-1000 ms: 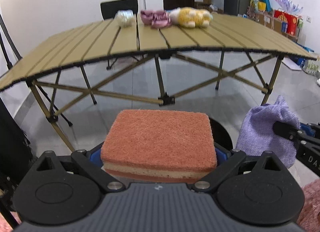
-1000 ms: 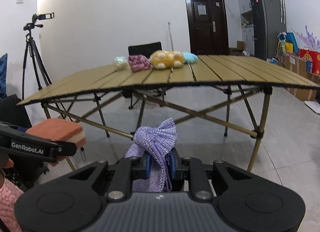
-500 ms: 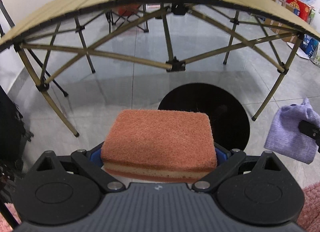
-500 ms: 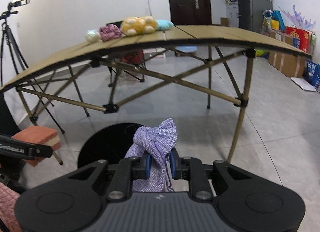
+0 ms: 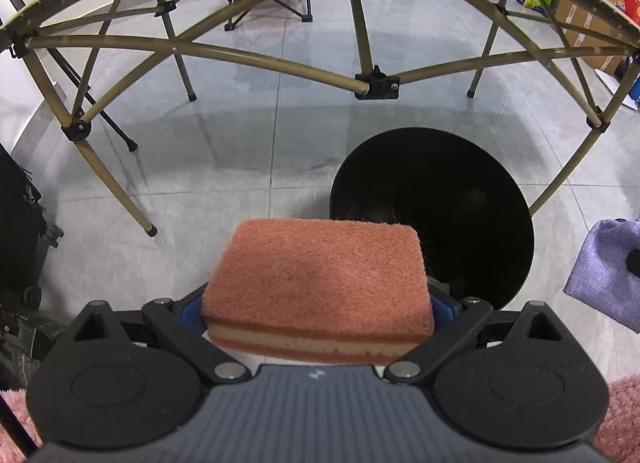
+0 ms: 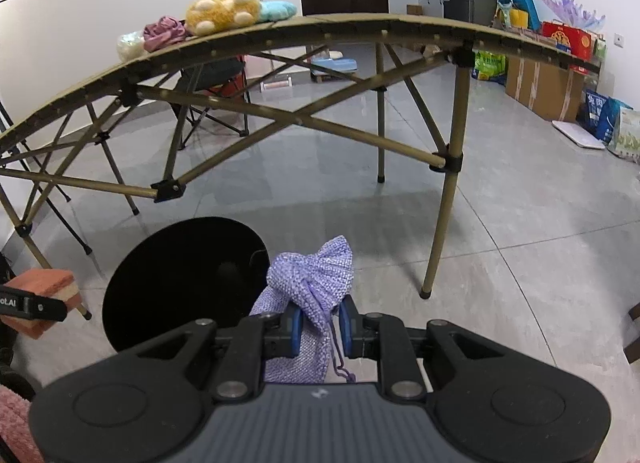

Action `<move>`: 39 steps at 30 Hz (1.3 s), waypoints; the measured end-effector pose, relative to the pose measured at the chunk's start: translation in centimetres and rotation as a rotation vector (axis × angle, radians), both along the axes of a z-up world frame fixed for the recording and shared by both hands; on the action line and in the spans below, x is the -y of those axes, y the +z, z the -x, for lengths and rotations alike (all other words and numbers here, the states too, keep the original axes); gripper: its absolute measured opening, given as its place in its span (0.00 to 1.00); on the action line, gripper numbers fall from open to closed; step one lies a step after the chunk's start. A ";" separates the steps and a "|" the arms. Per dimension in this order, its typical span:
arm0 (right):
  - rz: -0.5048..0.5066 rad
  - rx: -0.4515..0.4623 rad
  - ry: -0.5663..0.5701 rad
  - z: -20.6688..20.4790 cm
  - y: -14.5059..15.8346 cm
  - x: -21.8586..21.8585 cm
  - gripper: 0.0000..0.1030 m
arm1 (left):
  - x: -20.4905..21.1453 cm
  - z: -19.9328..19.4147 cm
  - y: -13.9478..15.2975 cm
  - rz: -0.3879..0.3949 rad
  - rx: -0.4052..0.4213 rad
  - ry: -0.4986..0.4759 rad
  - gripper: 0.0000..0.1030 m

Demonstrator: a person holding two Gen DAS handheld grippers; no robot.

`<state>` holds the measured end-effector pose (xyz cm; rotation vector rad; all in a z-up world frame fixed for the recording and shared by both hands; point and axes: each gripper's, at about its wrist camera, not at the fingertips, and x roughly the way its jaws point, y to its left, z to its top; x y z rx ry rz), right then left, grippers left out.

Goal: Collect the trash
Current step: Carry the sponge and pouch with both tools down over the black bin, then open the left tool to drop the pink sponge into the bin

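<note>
Left gripper is clamped on the orange sponge, hanging over the near rim of the black bin on the floor. I'd nudge it further over the opening before letting go. Right gripper is pinched tight on the purple knit pouch, just right of the bin, so swing it left first.

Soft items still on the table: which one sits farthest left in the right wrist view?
The whitish bundle at the table's far-left end. The mauve cloth, yellow plush and light blue item all lie to its right.
</note>
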<state>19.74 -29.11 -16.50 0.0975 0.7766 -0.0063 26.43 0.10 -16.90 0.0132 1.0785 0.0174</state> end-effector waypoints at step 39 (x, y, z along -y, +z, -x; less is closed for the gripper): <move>-0.043 -0.097 -0.062 -1.8 -3.3 3.1 0.17 | 9.5 -5.8 -2.7 -0.022 -0.094 -0.079 0.96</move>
